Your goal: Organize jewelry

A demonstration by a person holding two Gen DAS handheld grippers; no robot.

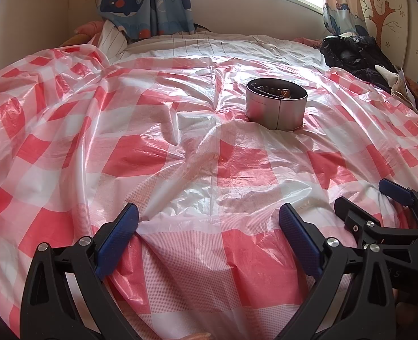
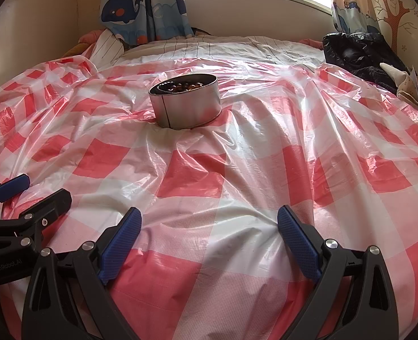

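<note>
1. Jewelry [image 1: 276, 90], beads and a dark chain as far as can be made out, sits inside a round metal tin [image 1: 276, 107] that stands upright on a bed, right of centre in the upper half of the left wrist view and left of centre in the right wrist view.
2. Sinking slightly into the soft bed, the tin puckers the red-and-white checked plastic sheet [image 1: 180, 153] around its base.
3. Both tools rest low at the bottom of each frame, well apart from the tin: the left gripper [image 1: 209, 221] and right gripper [image 2: 209, 223] each show blue fingers [image 2: 124, 243] spread wide, holding nothing.
4. Nothing lies between the grippers and the tin.
5. Whale-print curtains [image 1: 146, 0] hang at the top; dark clothing [image 1: 353, 51] is heaped at upper right, clear of the work.
</note>
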